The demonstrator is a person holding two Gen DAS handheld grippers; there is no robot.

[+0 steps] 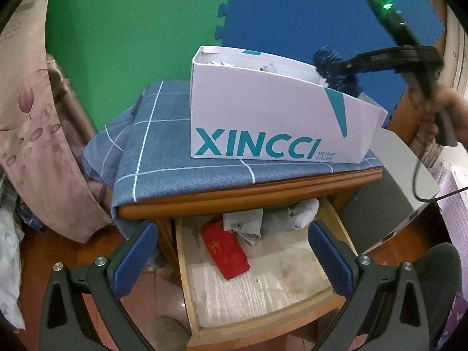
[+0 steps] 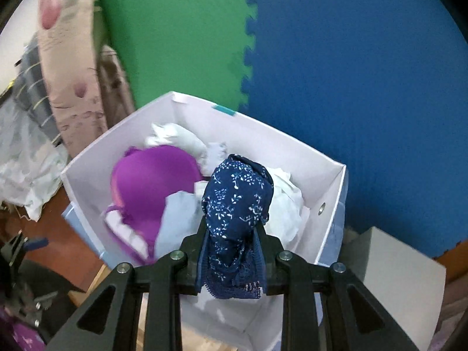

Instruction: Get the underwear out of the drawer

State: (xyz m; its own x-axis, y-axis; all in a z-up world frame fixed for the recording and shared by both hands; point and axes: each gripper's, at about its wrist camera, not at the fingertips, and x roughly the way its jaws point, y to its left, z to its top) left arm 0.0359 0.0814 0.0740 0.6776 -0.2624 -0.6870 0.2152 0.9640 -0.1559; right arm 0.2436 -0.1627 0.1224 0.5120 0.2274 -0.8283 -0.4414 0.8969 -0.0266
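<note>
Over white cardboard shoebox (image 2: 330, 193): right gripper (image 2: 231, 234) jaws clamped on navy floral lace underwear (image 2: 237, 199), not dropped | left gripper (image 1: 231, 251) jaws wide, empty | wooden drawer (image 1: 187, 269) open: red folded cloth (image 1: 225, 251), grey pieces (image 1: 248, 222) left

Shoebox (image 1: 263, 111): smooth matt white cardboard. Underwear (image 2: 237, 201): navy printed cloth, lace edge. Drawer (image 1: 263, 278): bare wood, worn, stained floor. Cloth (image 1: 163, 146) on nightstand: blue woven check. Left tongs (image 1: 231, 251): matt black plastic, blue textured pads, metal rivets.
</note>
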